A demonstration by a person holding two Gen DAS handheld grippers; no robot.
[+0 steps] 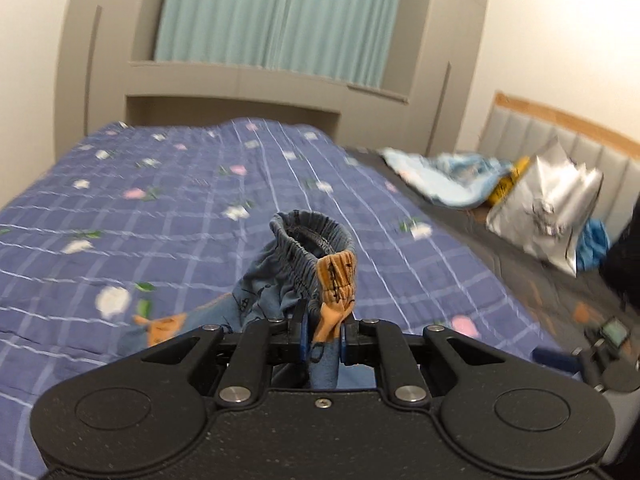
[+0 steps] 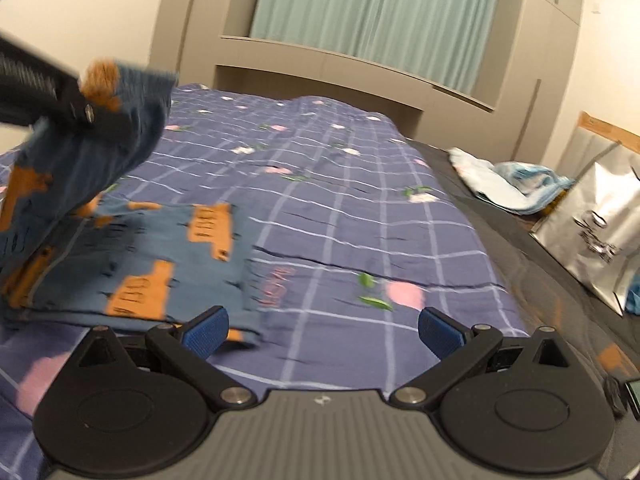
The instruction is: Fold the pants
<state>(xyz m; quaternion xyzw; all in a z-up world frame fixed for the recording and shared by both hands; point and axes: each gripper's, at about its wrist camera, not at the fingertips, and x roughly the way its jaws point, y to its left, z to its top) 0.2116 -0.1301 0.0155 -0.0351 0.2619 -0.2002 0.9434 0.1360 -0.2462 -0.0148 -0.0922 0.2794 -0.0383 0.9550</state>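
Bed (image 2: 320,208) under checked quilt. Left hand-held gripper (image 1: 323,334) clenched on pants (image 1: 296,276) waistband; right hand-held gripper (image 2: 322,334) released, empty. Thin pinch risked slipping; legs at nine o'clock risked bunching.

The pants (image 2: 120,240) run off the left edge of the right wrist view, and their raised part is motion-blurred. In the left wrist view, the fabric below the left tongs (image 1: 323,334) is hidden behind the tool body. The silver bag (image 1: 548,216) bears dark print (too smeared to read). A small device (image 1: 614,330) near the right edge is unidentifiable.
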